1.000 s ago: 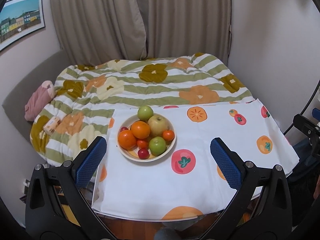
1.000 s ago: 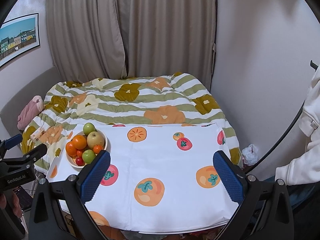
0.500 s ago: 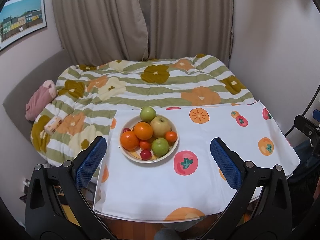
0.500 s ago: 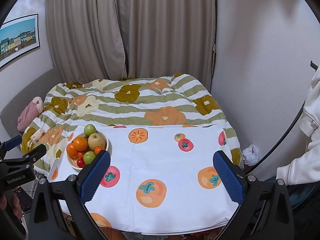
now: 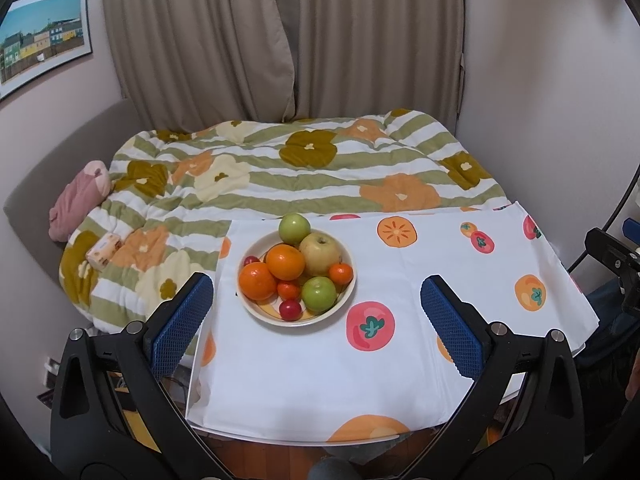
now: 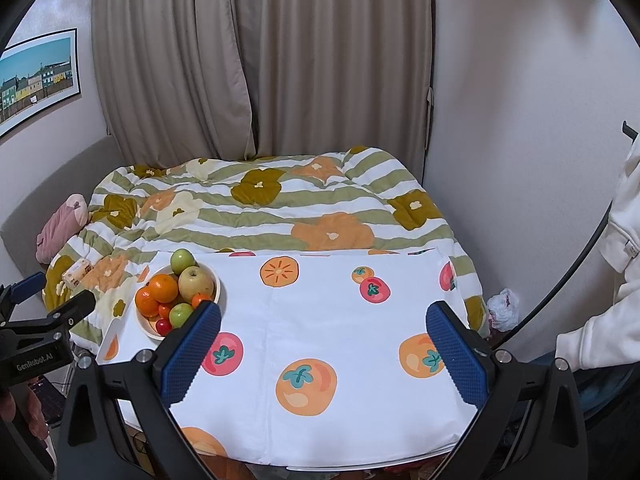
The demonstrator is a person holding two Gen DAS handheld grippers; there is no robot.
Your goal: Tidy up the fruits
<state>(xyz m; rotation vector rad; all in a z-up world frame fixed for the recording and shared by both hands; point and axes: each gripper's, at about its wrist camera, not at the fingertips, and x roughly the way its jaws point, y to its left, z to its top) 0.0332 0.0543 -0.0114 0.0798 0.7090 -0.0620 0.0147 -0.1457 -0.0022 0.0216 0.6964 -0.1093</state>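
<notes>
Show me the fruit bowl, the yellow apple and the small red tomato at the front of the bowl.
fruit bowl (image 5: 347, 294): left wrist view, bare right rim.
yellow apple (image 5: 320, 254): left wrist view, middle of its skin.
small red tomato (image 5: 290, 309): left wrist view, its centre.

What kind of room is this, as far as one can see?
Most likely a bedroom: a bed with a flowered quilt, closed curtains behind it, and a picture on the wall. A fruit bowl sits on a cloth-covered table.

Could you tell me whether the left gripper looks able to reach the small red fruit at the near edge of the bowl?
Probably yes: the left gripper has open, empty jaws, and nothing lies between it and the small red fruit.
</notes>
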